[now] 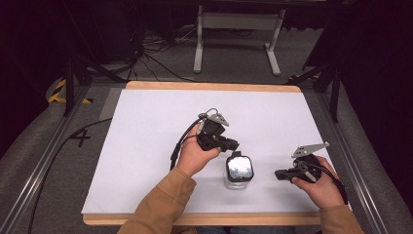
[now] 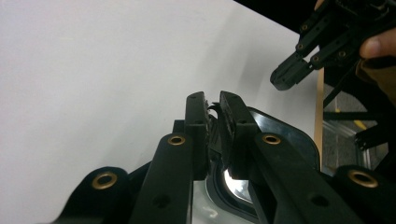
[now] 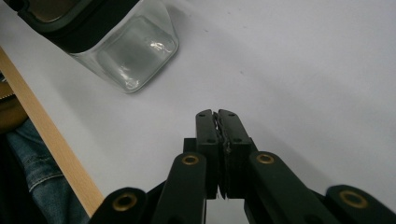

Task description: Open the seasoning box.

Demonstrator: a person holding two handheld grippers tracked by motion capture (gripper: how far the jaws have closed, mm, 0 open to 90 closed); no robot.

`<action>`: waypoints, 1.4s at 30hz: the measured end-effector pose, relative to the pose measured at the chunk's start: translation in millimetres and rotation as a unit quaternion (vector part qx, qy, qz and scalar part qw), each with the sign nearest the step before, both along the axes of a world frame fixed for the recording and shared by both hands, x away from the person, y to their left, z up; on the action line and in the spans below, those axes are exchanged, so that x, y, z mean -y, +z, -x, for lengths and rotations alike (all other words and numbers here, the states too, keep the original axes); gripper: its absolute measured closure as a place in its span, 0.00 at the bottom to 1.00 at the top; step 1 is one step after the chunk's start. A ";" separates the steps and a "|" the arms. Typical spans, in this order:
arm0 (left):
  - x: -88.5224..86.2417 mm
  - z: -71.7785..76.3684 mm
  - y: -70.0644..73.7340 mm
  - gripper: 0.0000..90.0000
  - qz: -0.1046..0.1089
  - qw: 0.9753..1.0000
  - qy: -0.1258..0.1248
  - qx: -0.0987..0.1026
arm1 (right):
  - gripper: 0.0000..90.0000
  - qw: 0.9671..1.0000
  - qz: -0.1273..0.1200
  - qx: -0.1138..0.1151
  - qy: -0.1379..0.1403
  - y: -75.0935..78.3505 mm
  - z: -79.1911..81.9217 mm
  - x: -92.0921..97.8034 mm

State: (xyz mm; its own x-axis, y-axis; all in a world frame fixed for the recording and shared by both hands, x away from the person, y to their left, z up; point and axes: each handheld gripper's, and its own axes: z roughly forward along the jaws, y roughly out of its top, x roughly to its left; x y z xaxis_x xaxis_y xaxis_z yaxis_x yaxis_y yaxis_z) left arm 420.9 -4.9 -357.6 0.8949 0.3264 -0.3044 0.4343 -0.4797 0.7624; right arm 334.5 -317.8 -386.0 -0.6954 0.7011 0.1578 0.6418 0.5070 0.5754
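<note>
Left gripper [image 2: 212, 100] is nearly closed over the jar [image 1: 238, 171] lid (contact unclear). Right gripper [image 3: 217, 116] is closed, empty, beside the jar.

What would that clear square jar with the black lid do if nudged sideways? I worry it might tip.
The jar looks empty, so probably light and quick to slide on the smooth white table. Its flat square base suggests it won't roll, though a push high at the black lid might tip it. The clear walls look slick and perhaps breakable.
</note>
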 end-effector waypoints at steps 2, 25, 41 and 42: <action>0.9 -0.3 -2.1 0.92 0.005 1.000 0.000 -0.005 | 0.98 1.000 0.000 0.001 0.001 0.0 0.0 -0.5; 11.0 -0.7 -14.1 0.97 -0.009 1.000 -0.001 -0.011 | 0.97 1.000 -0.007 -0.002 0.012 1.5 1.5 -3.0; 6.5 -6.4 -19.9 0.97 0.017 0.998 0.011 -0.055 | 0.97 1.000 -0.005 -0.001 0.022 2.4 3.0 -9.2; 6.5 -6.4 -19.9 0.97 0.017 0.998 0.011 -0.055 | 0.97 1.000 -0.005 -0.001 0.022 2.4 3.0 -9.2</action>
